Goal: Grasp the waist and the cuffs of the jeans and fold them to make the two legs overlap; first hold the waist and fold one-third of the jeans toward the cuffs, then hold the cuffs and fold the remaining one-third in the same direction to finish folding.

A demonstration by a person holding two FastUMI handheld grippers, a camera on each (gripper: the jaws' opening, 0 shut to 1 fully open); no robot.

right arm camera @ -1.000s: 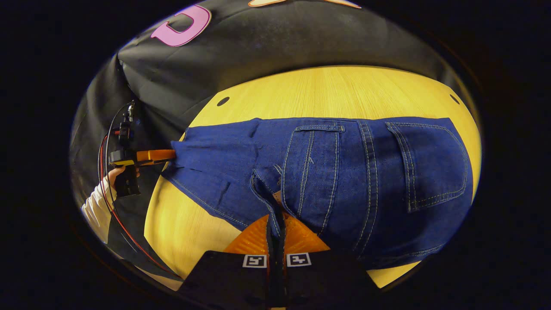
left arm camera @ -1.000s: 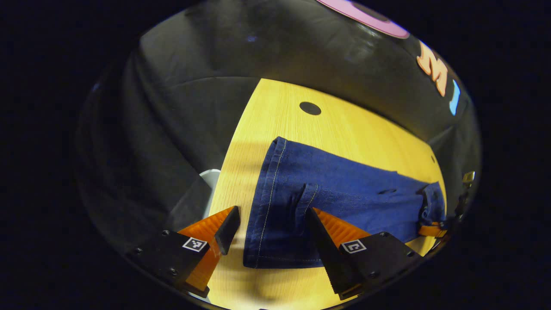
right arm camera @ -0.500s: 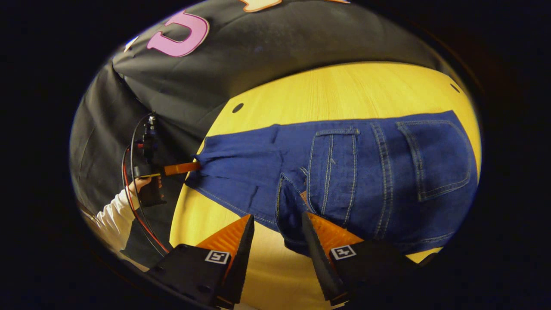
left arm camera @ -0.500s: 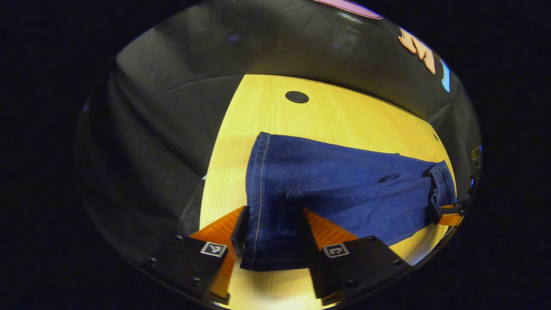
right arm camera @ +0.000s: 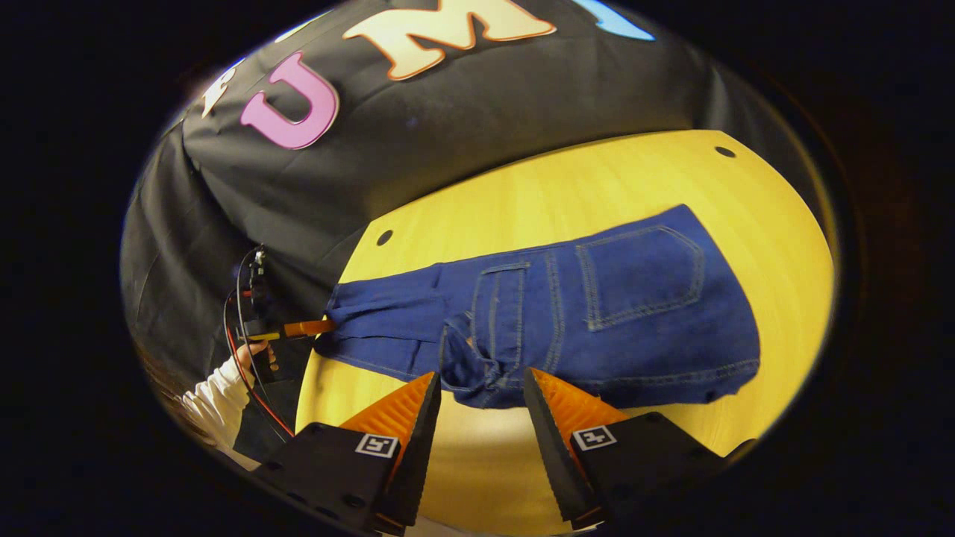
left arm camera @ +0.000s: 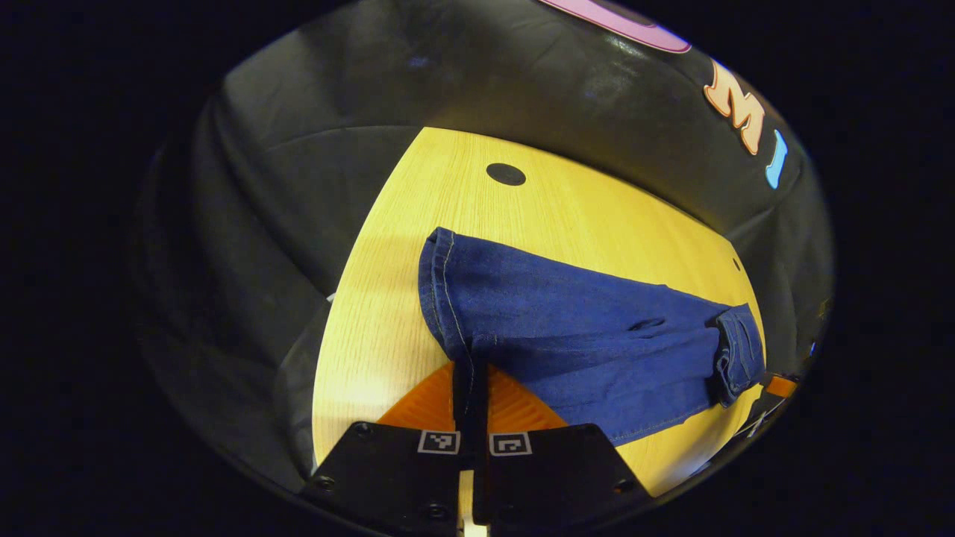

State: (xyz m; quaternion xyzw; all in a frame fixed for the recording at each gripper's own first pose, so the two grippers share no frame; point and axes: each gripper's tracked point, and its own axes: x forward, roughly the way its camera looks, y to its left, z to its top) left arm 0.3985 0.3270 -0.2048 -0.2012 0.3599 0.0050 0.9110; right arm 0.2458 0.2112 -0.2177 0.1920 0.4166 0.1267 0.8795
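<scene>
I see a yellow wooden table (left arm camera: 567, 216) with fine straight grain and a small dark round hole (left arm camera: 506, 174) near its far edge. On it lie the jeans (right arm camera: 597, 306), dark blue denim with pale stitching, spread lengthwise across the middle of the top. In the right gripper view the seat faces up, with two patch pockets (right arm camera: 642, 276) and a bunched fold at the near waist edge. In the left gripper view the legs run away from me as one long flat band, and the hemmed cuffs (left arm camera: 448, 291) curl up toward me.

My left gripper (left arm camera: 470, 384) has its ribbed fingers pressed together on the near cuff edge, pinching the denim between them. My right gripper (right arm camera: 477, 406) is spread wide, its fingers just short of the bunched waist and touching nothing. Farther off in the right gripper view, a hand (right arm camera: 257, 358) in a white sleeve holds the left gripper at the cuffs.
</scene>
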